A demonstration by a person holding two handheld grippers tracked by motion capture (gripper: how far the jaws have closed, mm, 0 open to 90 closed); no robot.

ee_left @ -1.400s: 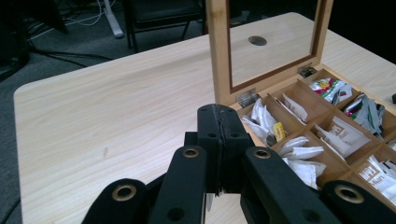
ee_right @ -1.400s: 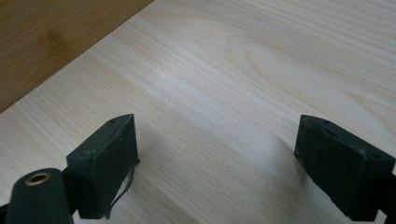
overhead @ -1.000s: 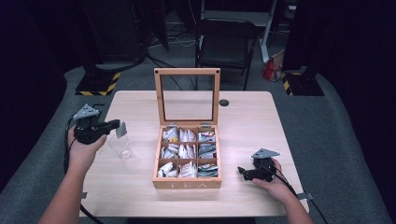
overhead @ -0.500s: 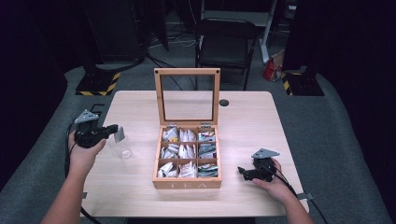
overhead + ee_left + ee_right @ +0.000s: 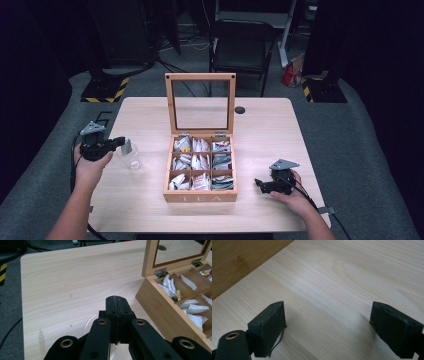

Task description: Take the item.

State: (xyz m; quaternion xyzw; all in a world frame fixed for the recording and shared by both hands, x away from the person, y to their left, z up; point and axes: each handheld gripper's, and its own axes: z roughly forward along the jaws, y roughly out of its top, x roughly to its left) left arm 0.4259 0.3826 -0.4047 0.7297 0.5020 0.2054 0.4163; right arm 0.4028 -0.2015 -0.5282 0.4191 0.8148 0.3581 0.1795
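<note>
An open wooden tea box [image 5: 200,197] stands mid-table with its glass lid [image 5: 200,76] upright and several tea bags [image 5: 200,162] in its compartments. Left of it is a clear glass [image 5: 131,159]. My left gripper [image 5: 121,142] hovers just over the glass rim, shut on a small grey tea bag [image 5: 127,146]. In the left gripper view the jaws [image 5: 117,302] are pressed together above the glass rim [image 5: 90,323], with the box [image 5: 155,302] at right. My right gripper [image 5: 258,184] rests open on the table right of the box's front corner. Bare wood lies between its jaws [image 5: 327,325].
A small black round disc [image 5: 240,110] lies on the table behind the box. Beyond the far edge stand a black folding chair [image 5: 242,45] and a red bag [image 5: 290,75] on the floor. The table [image 5: 150,115] has bare wood on both sides of the box.
My left hand and gripper have drawn slightly back toward the near-left, settling over the glass. The right gripper has stayed put.
</note>
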